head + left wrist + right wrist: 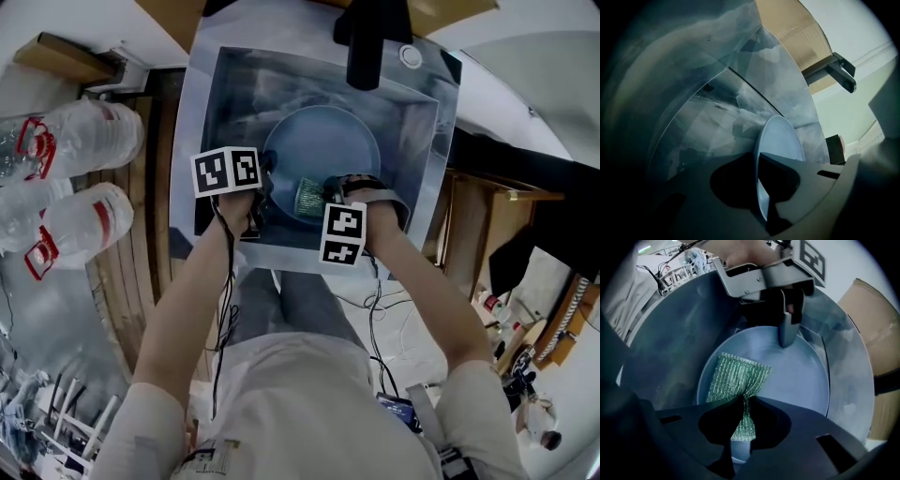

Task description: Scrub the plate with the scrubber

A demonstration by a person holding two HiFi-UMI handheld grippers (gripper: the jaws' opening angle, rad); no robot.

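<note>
A pale blue plate (328, 145) lies tilted in the steel sink (217, 103). My left gripper (264, 192) is shut on the plate's near-left rim. In the left gripper view the plate (783, 138) stands edge-on between the closed jaws of that gripper (758, 164). My right gripper (330, 194) is shut on a green mesh scrubber (308, 197). The scrubber (736, 376) is pinched at its lower middle and fans out flat against the plate's (801, 376) inner face. In the right gripper view the left gripper (786, 336) clamps the plate's far rim.
A black faucet (366, 42) hangs over the sink's far side, and shows in the left gripper view as a faucet (836, 72) at upper right. A round fitting (411, 56) sits beside it. Large water bottles (80, 141) lie left of the sink. Sink walls close in on all sides.
</note>
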